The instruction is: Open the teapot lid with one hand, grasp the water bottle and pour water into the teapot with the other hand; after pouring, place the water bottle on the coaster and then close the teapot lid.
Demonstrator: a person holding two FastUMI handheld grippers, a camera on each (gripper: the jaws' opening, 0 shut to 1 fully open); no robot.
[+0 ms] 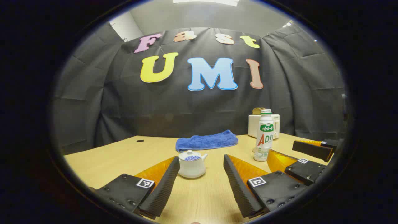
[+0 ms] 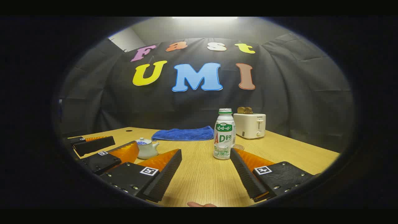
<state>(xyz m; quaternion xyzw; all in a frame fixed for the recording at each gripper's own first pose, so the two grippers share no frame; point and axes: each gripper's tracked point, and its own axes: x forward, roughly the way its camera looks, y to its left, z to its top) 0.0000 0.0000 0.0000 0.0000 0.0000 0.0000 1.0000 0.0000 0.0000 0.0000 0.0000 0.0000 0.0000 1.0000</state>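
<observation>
Left gripper [image 1: 201, 174] spread wide, nothing between its fingers; right gripper [image 2: 206, 169] also spread and empty, both hovering low over the wooden table [image 1: 108, 155]. Nearest task thing to the left gripper: teapot [image 1: 192, 164], lid [image 1: 192, 155] still on, standing straight ahead and just off the fingertips, slightly toward the left finger, spout pointing right. In the right gripper view the water bottle [image 2: 224, 133] stands upright, long axis vertical, dead ahead but a touch toward the right finger, close to its tip. So left is nearer the teapot, right nearer the bottle; likely split is left for lid, right for bottle. The lid knob is small and would need a top-down pinch, a bit fiddly. A coaster [image 2: 238, 147] seems to lie just behind the bottle, partly hidden. Farther back lie a folded blue towel [image 2: 183, 134] and a white toaster [image 2: 249, 125] against the booth wall.
</observation>
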